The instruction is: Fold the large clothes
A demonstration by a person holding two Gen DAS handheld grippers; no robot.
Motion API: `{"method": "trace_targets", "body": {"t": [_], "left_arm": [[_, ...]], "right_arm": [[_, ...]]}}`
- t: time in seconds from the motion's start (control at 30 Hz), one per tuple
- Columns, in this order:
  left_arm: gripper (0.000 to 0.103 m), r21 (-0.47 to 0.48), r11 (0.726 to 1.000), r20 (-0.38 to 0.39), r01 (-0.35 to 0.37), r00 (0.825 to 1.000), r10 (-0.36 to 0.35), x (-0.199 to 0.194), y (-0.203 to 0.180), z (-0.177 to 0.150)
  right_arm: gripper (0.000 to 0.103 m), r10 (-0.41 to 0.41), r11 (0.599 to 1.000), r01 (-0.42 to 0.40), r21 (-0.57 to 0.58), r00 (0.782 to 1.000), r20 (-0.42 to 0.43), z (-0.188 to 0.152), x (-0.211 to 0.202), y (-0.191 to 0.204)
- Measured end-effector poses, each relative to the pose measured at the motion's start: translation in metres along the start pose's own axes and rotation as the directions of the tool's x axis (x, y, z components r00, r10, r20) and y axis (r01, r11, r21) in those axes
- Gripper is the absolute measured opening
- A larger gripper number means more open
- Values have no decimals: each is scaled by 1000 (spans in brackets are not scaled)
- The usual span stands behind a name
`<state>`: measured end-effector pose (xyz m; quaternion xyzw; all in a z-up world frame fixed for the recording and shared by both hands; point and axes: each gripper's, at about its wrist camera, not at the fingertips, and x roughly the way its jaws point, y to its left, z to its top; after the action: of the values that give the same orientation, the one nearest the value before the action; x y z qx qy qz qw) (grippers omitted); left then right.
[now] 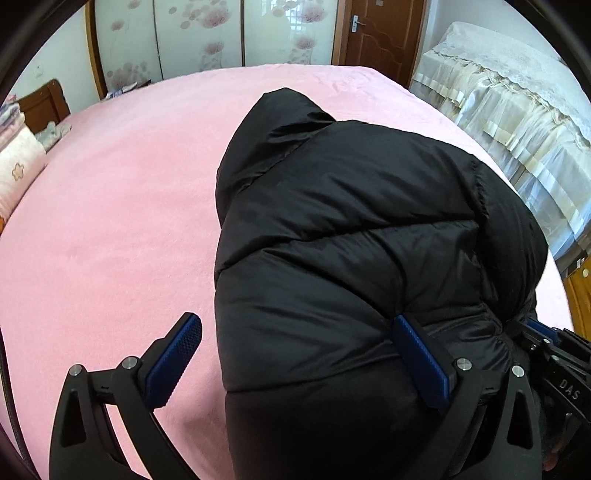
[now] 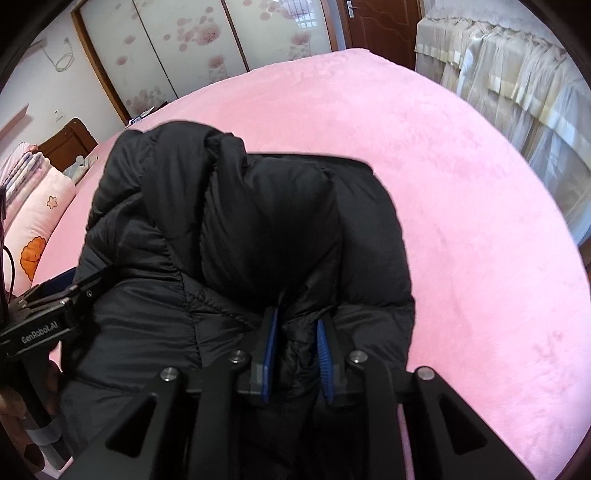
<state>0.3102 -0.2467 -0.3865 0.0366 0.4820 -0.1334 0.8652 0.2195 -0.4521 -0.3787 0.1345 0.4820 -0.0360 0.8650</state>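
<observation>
A black puffer jacket (image 1: 351, 240) lies bunched on the pink bed (image 1: 118, 221). My left gripper (image 1: 295, 332) is open wide. Its left finger is over the pink sheet and its right finger rests against the jacket's near part. In the right wrist view the jacket (image 2: 236, 229) fills the middle. My right gripper (image 2: 297, 321) is shut on a fold of the jacket's near edge, pinched between the blue pads (image 2: 271, 339). The left gripper shows at that view's left edge (image 2: 55, 299), beside the jacket. The right gripper's body shows at the lower right of the left wrist view (image 1: 554, 354).
The pink bed (image 2: 480, 221) spreads around the jacket. Pillows and folded bedding (image 1: 18, 162) lie at the left by a wooden headboard (image 1: 44, 103). A lace-covered piece of furniture (image 1: 517, 103) stands on the right. Wardrobe doors (image 1: 207, 33) and a wooden door (image 1: 384, 33) are behind.
</observation>
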Motion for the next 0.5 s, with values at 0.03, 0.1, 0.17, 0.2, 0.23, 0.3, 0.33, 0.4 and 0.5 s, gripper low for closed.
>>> {"method": "trace_targets", "body": {"t": [0.03,0.1,0.17,0.2,0.23,0.3,0.33,0.4,0.5], "left_arm": [[102,-15,1000,-8,11,1000,-11,-3,2,1],[102,-43,999,-21,25,999,-26,-9,6,3],[102,-59,998,-37,37,999,-39,-14,8,3],[102,-62,998,-49,34,998,-37,-18,8,5],[102,-63,998,-62,25,998,-29,-22,8,6],[102,-65,998,-84,12,996,-17,-30,5,8],[102,-67,998,-92,8,996,-15,-35,4,8],[102,-65,998,-104,1,995,-8,-47,0,9],[102,-53,999,-103,8,995,-14,-68,-8,7]], "right_arm": [[35,4,1000,-4,3,1000,1,2,-5,1],[45,16,1000,-16,7,1000,20,7,-18,4],[57,23,1000,-23,-1,999,41,10,-33,6],[59,23,1000,-22,-6,999,48,12,-38,8],[62,19,1000,-19,-11,998,54,10,-44,9],[65,18,1000,-17,-19,998,68,10,-58,8],[67,20,1000,-19,-20,997,73,10,-64,10],[70,31,999,-30,-22,996,79,8,-81,9],[76,37,999,-36,-23,996,85,10,-93,19]]}}
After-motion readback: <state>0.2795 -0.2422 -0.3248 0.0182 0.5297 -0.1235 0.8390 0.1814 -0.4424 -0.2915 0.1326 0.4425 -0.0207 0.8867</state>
